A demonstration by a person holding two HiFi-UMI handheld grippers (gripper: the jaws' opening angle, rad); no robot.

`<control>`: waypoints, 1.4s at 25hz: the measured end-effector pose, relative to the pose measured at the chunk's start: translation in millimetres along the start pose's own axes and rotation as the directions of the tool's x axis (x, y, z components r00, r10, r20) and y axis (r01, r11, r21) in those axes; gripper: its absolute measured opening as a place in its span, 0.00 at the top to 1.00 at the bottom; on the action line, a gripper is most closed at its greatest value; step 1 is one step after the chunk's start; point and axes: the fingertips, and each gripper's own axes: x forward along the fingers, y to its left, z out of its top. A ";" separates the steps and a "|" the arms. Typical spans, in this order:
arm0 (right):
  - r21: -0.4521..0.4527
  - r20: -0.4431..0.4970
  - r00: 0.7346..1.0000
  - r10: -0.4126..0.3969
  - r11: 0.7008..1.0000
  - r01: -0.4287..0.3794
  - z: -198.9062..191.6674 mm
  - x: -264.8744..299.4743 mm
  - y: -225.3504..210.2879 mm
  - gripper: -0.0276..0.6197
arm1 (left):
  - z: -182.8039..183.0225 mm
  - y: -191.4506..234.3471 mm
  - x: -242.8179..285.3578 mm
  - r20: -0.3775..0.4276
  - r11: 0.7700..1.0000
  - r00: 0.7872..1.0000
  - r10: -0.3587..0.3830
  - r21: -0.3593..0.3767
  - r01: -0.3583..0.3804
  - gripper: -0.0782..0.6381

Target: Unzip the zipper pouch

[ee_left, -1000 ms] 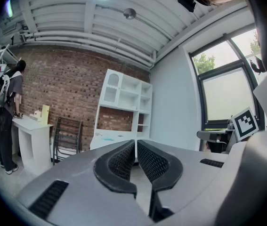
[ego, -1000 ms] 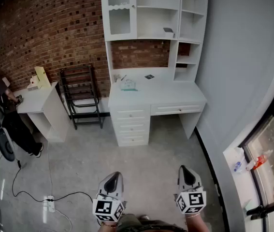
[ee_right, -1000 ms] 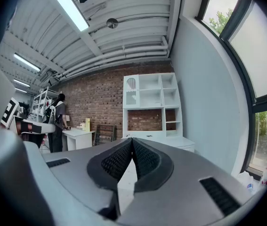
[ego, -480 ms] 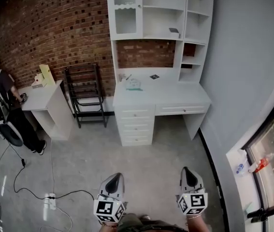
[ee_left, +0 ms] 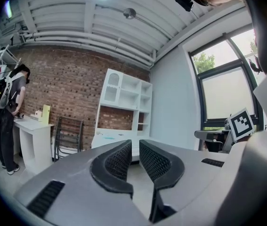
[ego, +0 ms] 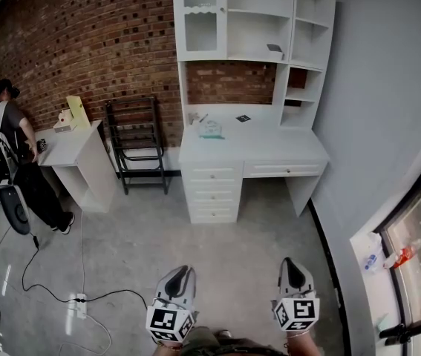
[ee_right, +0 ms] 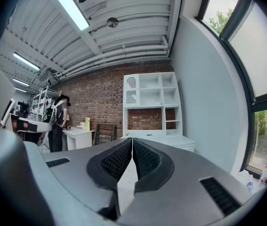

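- The zipper pouch (ego: 211,132) is, as far as I can tell, that pale teal thing lying on the top of the white desk (ego: 269,150), left of the middle, under the shelf unit. It's way too small from here to make out the zipper or which way it runs.
- Both grippers are well apart from it, down at the bottom of the head view with a stretch of bare floor between them and the desk.
- The left gripper (ego: 180,273) has its jaws drawn together with only a sliver of a gap at the tips and nothing between them.
- The right gripper (ego: 289,262) is the same deal: pads meeting at the tips, empty.
- My guess on handling: light, soft and floppy (looks like thin fabric or plastic), so it'll probably skate across that smooth desk top if you just tug the slider.
- So it likely needs two holds. One gripper pinches the pouch body at the end where the slider sits, close under the zipper line. The other nips the little pull tab.
- The tab will be small and may be slippery, so a firm, square pinch matters, and the pull should run along the teeth rather than up.
- Nothing fragile about it, I'd say. Worst case it bunches up.
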 end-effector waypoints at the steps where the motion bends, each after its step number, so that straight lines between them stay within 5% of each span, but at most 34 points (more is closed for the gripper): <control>1: 0.001 -0.003 1.000 0.000 1.000 0.000 -1.1 -0.7 0.2 0.95 | -1.0 -1.1 -0.3 -0.003 1.000 1.000 -0.006 -0.002 0.006 0.83; 3: 0.006 -0.008 1.000 0.013 1.000 -0.013 -2.7 -1.9 1.3 0.94 | -3.1 -3.7 0.1 -0.013 1.000 1.000 -0.020 -0.009 0.020 0.68; 6: 0.007 -0.022 0.999 0.037 0.999 -0.037 -6.1 -3.3 2.6 0.77 | -5.0 -7.5 -0.6 -0.018 0.999 0.999 -0.034 -0.011 0.034 0.59; 17: 0.000 -0.052 0.991 0.125 0.992 -0.125 -12.0 0.1 13.8 0.44 | -1.6 -17.6 -5.3 -0.012 0.996 0.996 -0.088 0.019 0.088 0.35; 25: 0.029 0.005 0.983 0.184 0.983 -0.184 0.8 10.7 14.8 0.09 | 7.0 -23.2 5.5 0.001 0.991 0.991 -0.133 -0.005 0.134 0.10; 35: 0.025 0.008 0.981 0.193 0.981 -0.193 -0.7 20.5 12.1 0.07 | 1.1 -21.3 12.3 -0.022 0.990 0.990 -0.140 -0.002 0.140 0.09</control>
